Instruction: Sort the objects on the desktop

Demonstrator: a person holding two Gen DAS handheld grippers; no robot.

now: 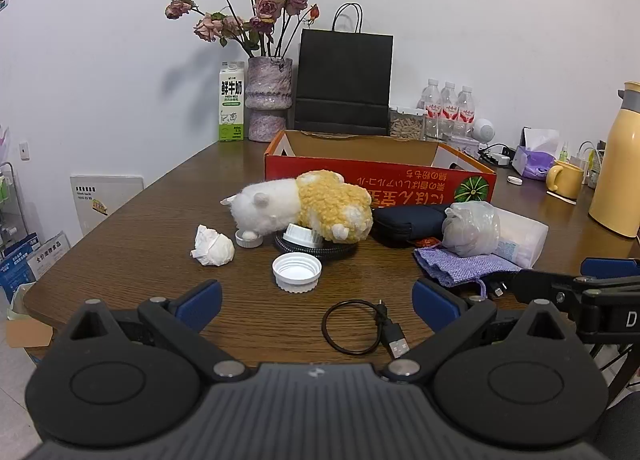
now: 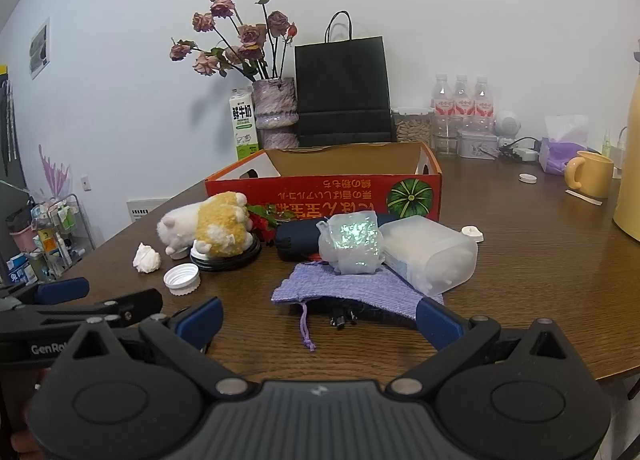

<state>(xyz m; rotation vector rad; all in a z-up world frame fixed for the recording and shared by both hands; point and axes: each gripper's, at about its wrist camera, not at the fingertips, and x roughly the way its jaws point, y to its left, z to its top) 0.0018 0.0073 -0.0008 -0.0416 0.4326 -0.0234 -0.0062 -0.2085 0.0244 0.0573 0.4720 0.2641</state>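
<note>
Landmark: the red cardboard box is taken as reference; it stands open-topped toward the back of the wooden table.
Left gripper: the left gripper is held low over the near table edge, its jaws wide apart and nothing between them.
Right gripper: the right gripper is held likewise, jaws wide apart and empty, aimed at the purple pouch.
Clutter: all loose things are seen in front of the box, none inside it as far as can be told.
Plush toy: a white and yellow plush toy is lying just in front of the box, resting partly on a coil of black cord.
Caps: a white cap is set nearer than the toy; a crumpled tissue lies beside it.
Cable: a short USB cable lies nearest, well in front of the box.
Right pile: a plastic bag and a clear tub are stacked on the pouch.
Risk: if the pouch were pulled first, the bag and tub would likely be dragged or toppled.
Risk: the thin cable may slip from the pads, being flat on the wood.
</note>
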